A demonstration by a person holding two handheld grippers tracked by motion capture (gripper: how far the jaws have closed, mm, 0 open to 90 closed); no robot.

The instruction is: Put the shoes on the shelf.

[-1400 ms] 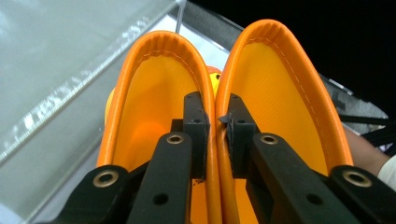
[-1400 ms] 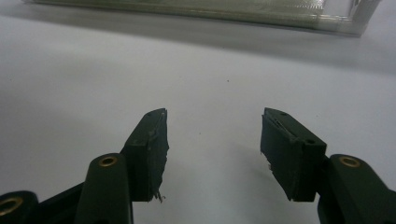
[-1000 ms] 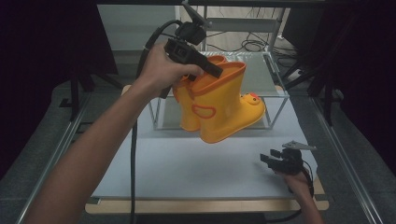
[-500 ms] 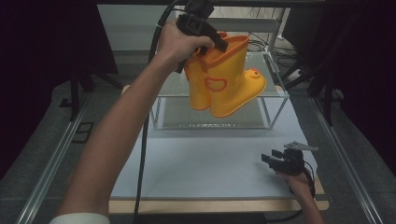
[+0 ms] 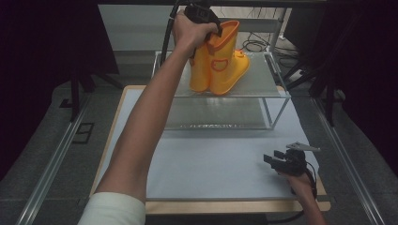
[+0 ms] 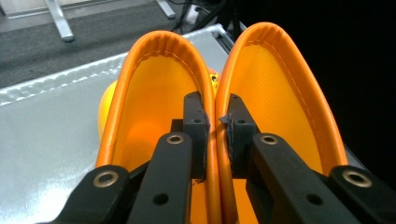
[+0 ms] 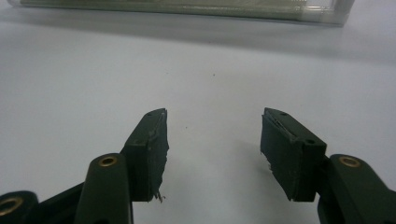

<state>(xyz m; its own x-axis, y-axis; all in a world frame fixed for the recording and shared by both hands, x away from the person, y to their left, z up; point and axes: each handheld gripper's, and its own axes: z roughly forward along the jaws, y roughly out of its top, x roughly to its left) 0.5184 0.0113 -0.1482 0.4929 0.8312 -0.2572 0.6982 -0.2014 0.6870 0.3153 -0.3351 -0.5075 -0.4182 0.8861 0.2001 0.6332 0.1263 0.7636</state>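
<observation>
Boots (image 5: 219,58) sit at the upper middle of the frame on the clear shelf (image 5: 272,91), left tool (image 6: 216,122) pinching both inner cuffs together, right tool (image 7: 214,140) gaping idle on the worktop (image 5: 211,164), so honestly one cuff could slip out and a boot could topple.

The left gripper (image 5: 206,21) has carried the boots (image 5: 219,58) onto the shelf (image 5: 263,84).

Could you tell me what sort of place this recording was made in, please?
Probably a lab data-collection bench: hand-held grippers, the left gripper clamping orange boots over a glass shelf, pale table mat, cables on the floor.
</observation>
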